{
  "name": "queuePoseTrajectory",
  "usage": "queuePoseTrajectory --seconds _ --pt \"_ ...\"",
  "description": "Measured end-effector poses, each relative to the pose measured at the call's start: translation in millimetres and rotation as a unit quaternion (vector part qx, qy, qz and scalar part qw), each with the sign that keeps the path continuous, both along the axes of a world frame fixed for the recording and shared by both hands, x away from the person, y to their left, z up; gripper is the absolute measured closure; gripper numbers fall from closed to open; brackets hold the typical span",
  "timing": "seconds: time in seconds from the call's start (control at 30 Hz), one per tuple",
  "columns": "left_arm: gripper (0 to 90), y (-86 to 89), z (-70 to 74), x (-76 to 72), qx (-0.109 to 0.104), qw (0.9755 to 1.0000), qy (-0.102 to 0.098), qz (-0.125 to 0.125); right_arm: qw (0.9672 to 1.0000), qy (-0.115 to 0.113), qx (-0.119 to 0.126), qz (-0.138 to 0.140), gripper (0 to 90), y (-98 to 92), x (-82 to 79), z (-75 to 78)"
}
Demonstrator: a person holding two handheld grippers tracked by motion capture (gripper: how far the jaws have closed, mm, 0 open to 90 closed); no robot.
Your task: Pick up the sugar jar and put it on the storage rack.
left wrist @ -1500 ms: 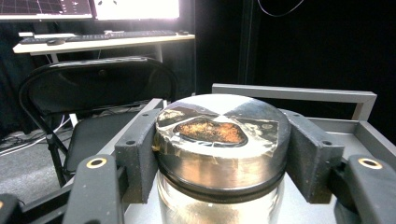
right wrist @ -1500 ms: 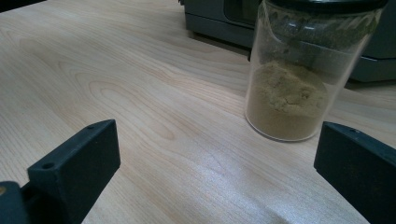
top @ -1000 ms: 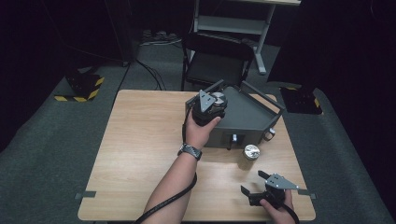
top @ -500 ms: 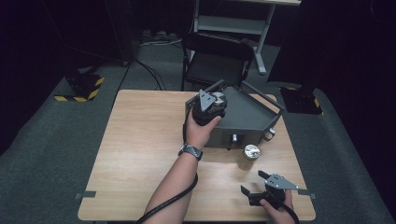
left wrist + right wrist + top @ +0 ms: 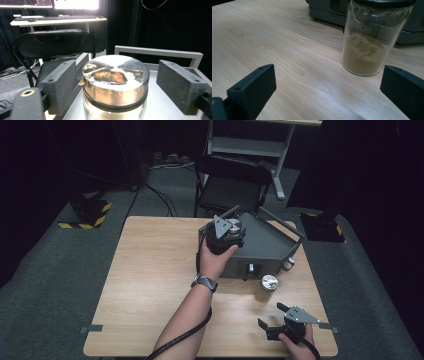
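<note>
My left gripper (image 5: pixel 227 227) hangs over the near left corner of the grey metal tray (image 5: pixel 272 247). Its jaws have just been opening. A glass jar with a shiny steel lid (image 5: pixel 115 75) stands in the tray between them, and in the left gripper view (image 5: pixel 121 82) a gap shows on the right side of the lid. A second jar (image 5: pixel 269 283) with tan powder (image 5: pixel 367 47) stands on the table in front of the tray. My right gripper (image 5: pixel 272 316) rests near the table's front right, open and empty (image 5: pixel 328 87), and points at that jar.
The wooden table (image 5: pixel 150 270) has wide free room at left and centre. A black folding chair (image 5: pixel 230 190) stands behind the table's far edge. The tray's raised rim (image 5: pixel 160 51) runs behind the lidded jar.
</note>
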State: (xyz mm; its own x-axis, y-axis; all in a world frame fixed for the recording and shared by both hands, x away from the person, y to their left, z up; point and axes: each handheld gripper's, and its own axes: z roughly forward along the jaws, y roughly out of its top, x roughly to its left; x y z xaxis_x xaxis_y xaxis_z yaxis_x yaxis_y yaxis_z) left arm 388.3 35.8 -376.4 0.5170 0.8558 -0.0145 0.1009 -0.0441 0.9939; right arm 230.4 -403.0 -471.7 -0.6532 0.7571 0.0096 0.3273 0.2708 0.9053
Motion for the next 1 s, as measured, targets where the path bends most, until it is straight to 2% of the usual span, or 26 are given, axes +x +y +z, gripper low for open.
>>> queuePoseTrajectory --seconds 0.1,0.27,0.43,0.6,1.0 --pt "3.4 -1.7 2.1 -3.2 -0.001 0.9999 0.001 0.013 1.0 0.001 0.002 0.001 0.3 -0.5 -0.1 0.0" --pt "0.5 0.8 0.8 -8.3 -0.005 0.9998 -0.003 0.019 1.0 0.003 0.002 0.0 0.3 -0.4 0.1 0.1" --pt "0.5 6.2 -0.3 -14.9 -0.015 0.9997 -0.003 0.021 1.0 0.001 0.002 0.0 0.3 -0.6 0.0 -0.1" --pt "0.5 12.1 -0.6 -23.9 -0.011 0.9997 -0.012 0.017 1.0 0.001 0.0 0.001 0.3 0.0 -0.2 0.1" --pt "0.5 29.9 -3.3 -44.2 -0.016 0.9997 -0.017 0.008 1.0 0.0 -0.006 0.001 0.3 1.9 -0.1 0.9"
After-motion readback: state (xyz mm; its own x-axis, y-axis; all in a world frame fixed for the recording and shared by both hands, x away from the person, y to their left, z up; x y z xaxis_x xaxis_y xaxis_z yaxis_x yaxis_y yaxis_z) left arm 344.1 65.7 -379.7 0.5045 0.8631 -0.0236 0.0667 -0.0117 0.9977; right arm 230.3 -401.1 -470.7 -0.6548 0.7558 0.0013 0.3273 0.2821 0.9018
